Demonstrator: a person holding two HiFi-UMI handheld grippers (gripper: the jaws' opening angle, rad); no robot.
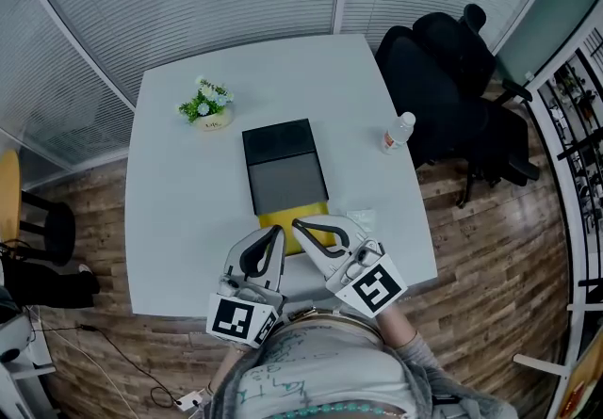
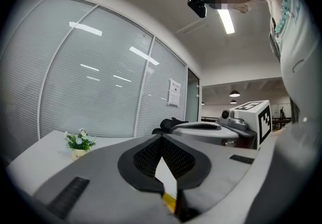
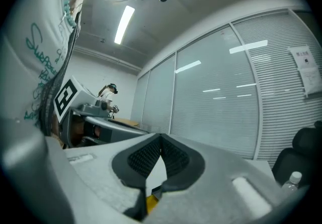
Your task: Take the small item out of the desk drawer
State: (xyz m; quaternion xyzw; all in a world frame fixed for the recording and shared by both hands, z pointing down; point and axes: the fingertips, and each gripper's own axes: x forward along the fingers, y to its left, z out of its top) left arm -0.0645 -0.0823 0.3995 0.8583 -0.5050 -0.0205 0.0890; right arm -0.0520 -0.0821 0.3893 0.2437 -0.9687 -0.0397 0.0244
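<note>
We see both grippers low in the head view, close to the person, over the near edge of the white table (image 1: 179,210).

The left gripper (image 1: 279,233) has its fingers pressed together at the tips. Its own view (image 2: 161,137) shows nothing pinched between them. The right gripper (image 1: 300,225) is the same, tips meeting and nothing held, which its own view (image 3: 161,136) confirms. The two tips sit just beside each other, angled inward.

The drawer box (image 1: 283,168) lies flat mid-table, beyond the fingertips. Its back half is black and its front half greyer. A yellow part (image 1: 283,217) shows at the box's near edge, right under both sets of tips. We cannot tell whether it is the pulled-out drawer or something lying in it, nor whether the tips touch it. The same yellow shows low down between the fingers in the left gripper view (image 2: 170,200) and in the right gripper view (image 3: 152,202).

We cannot pick out the small item for certain. A pale flat thing (image 1: 361,217) lies on the table just right of the yellow part, near the right gripper and outside its fingers.

A potted plant (image 1: 205,104) stands left of the box, well apart from it. A bottle (image 1: 399,131) stands near the table's right edge, and black chairs (image 1: 443,78) are beyond that edge.
</note>
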